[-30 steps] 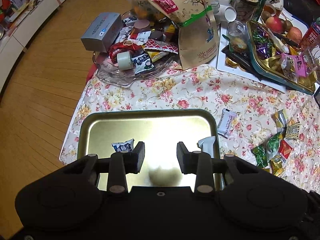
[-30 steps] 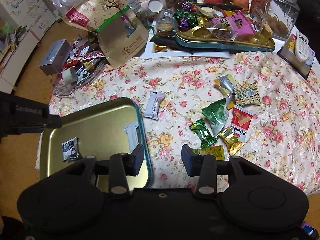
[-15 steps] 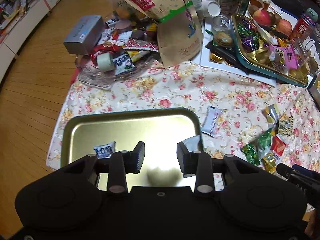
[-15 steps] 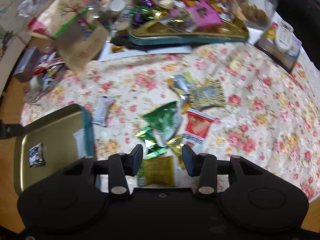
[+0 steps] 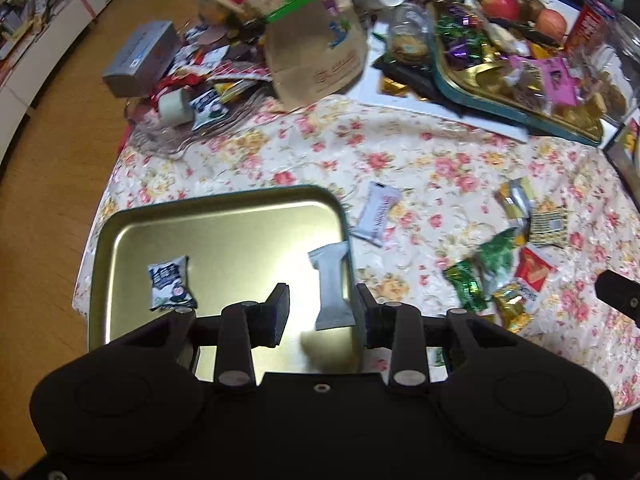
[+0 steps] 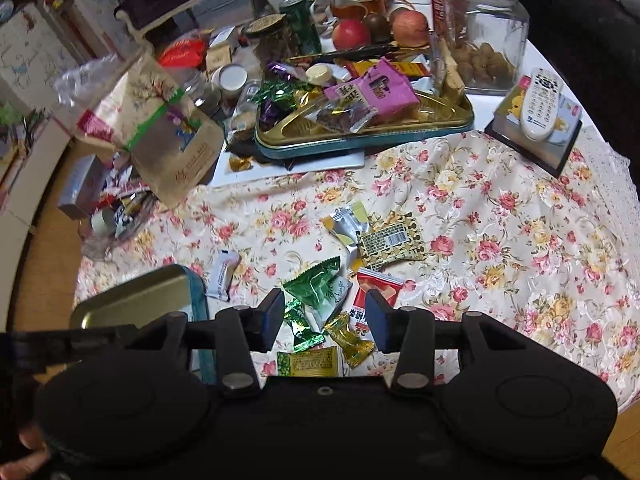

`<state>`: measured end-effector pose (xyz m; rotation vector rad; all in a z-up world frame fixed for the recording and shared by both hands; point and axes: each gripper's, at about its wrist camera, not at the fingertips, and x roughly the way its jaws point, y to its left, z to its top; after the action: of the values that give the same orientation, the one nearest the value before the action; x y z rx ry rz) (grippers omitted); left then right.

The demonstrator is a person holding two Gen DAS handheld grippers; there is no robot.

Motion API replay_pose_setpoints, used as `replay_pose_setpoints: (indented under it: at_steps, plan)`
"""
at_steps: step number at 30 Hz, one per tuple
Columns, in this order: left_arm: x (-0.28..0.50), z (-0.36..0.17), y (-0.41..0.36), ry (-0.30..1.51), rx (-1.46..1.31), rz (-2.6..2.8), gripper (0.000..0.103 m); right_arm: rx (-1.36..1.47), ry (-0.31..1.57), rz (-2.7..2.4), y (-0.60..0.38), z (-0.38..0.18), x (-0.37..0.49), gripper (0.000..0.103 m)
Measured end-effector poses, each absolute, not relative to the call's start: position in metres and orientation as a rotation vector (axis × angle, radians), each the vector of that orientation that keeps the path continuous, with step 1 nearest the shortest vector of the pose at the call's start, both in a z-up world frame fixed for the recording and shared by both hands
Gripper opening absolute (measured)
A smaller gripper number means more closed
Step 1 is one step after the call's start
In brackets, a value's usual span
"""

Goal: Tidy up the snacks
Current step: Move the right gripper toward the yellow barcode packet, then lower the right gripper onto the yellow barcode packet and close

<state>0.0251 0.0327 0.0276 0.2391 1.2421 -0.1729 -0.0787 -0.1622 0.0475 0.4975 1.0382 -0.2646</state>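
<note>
A gold metal tray (image 5: 224,236) lies at the table's near left; it also shows in the right wrist view (image 6: 132,300). In it lie a dark blue-and-white snack packet (image 5: 170,283) and a grey wrapper (image 5: 333,285) against its right rim. My left gripper (image 5: 322,316) is open and empty above the tray's near right part. My right gripper (image 6: 325,316) is open and empty above a cluster of loose snacks: green wrappers (image 6: 320,290), a gold candy (image 6: 349,338), a red packet (image 6: 374,298). A white bar wrapper (image 6: 223,274) lies beside the tray.
A floral cloth (image 6: 500,220) covers the table. At the back stand a full gold candy tin (image 6: 360,136), a brown paper bag (image 6: 168,136), a glass jar (image 6: 480,32), apples (image 6: 352,34) and a remote (image 6: 540,104). A glass dish of packets (image 5: 188,112) sits at the left.
My right gripper has swung right, away from the tray, over the loose snack cluster. My left gripper has shifted right over the tray's right edge. Both stay open.
</note>
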Motion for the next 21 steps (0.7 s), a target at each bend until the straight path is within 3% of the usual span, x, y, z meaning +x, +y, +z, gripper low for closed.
replay_pose_setpoints:
  at_steps: [9,21]
  plan:
    - [0.032,0.028,-0.013,1.222,0.289,-0.312,0.043,0.619,1.035,-0.363,-0.198,0.04,-0.081,0.047]
    - [0.087,0.01,-0.018,1.278,0.224,-0.293,0.043,0.729,1.12,-0.515,-0.223,-0.005,-0.058,0.048]
